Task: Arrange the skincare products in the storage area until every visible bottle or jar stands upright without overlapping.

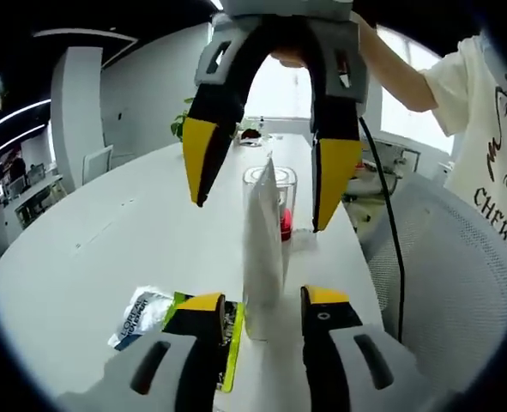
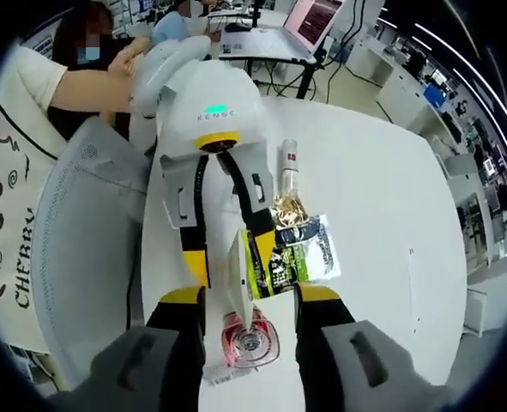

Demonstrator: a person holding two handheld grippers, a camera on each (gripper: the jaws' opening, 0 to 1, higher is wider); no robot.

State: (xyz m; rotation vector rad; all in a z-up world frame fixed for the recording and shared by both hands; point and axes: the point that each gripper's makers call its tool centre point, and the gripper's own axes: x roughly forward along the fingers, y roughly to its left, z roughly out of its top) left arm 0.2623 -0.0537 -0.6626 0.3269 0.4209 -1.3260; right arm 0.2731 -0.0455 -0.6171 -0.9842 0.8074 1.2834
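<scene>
Left gripper view: a clear plastic stand-up box [image 1: 264,249] with a red-capped jar [image 1: 285,225] inside stands on the white table [image 1: 107,249], between the wide-open left gripper [image 1: 263,319] and the right gripper [image 1: 263,184], also wide open. A careless squeeze could topple it onto the green sachet [image 1: 197,330].

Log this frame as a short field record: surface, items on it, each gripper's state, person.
surface: white table
clear container: upright near the table edge, something red inside
white tube: standing in front of the container
sachets: green packet and white packet lying flat
gold-capped bottle: lying on its side
left gripper: open, jaws either side of the tube
right gripper: open, above the container
person: white printed shirt, beside a mesh chair
</scene>
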